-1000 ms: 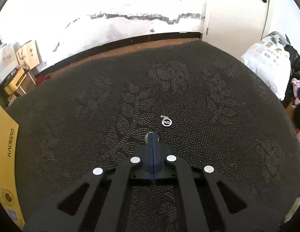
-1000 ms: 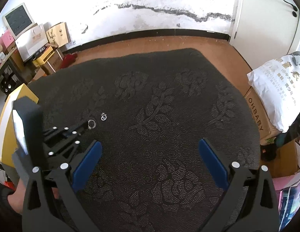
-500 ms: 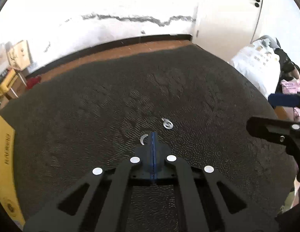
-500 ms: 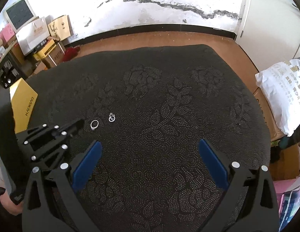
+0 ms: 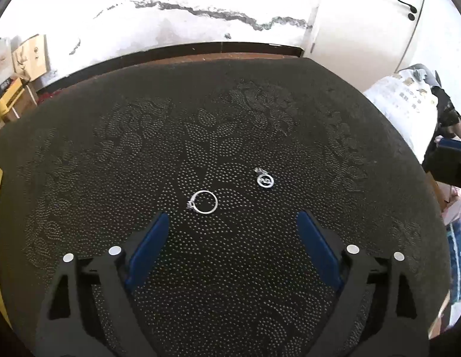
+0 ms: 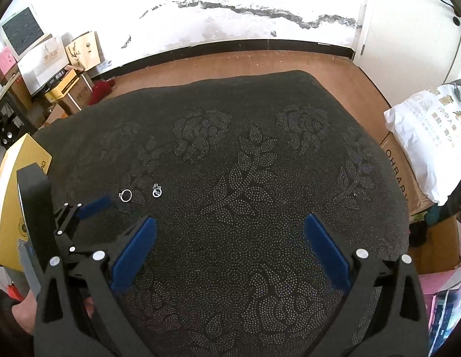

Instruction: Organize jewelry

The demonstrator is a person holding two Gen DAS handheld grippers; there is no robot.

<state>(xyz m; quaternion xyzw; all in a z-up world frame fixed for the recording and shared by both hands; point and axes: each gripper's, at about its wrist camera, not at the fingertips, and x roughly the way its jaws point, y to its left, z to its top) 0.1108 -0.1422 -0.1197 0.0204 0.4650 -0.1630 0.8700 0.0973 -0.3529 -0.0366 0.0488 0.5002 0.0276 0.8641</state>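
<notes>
The left tool [image 5: 232, 226] hangs low over a bench draped in a dark cloth [image 5: 230, 125] patterned with raised dotted flowers, its two blue-padded fingers [image 5: 147, 247] spread wide apart and gripping nothing. On the cloth just beyond the gap between those fingers lies a thin silver ring [image 5: 203, 202] with a small stone set on its left side; it rests flat, nearer the left finger than the right, touching neither. A little farther and to the right lies a second, smaller silver piece [image 5: 264, 179], a round hoop with a small attachment at its far edge; the two are near each other but apart. In the right wrist view the right tool [image 6: 230, 238] is also fully spread and holds nothing, hovering over the near middle of the cloth. Both pieces sit well to its left, the silver ring [image 6: 125, 195] just left of the smaller silver piece [image 6: 156, 191], with the left tool [image 6: 93, 205] reaching in from the left edge, its blue finger close to the ring. A yellow box [image 6: 13, 184] stands at the left edge of the bench. Beyond the bench are a brown wooden floor [image 6: 230, 62], a cracked white wall [image 6: 230, 9], stacked cartons [image 6: 67, 86] at far left, and a white printed bag [image 6: 429, 136] at right.
</notes>
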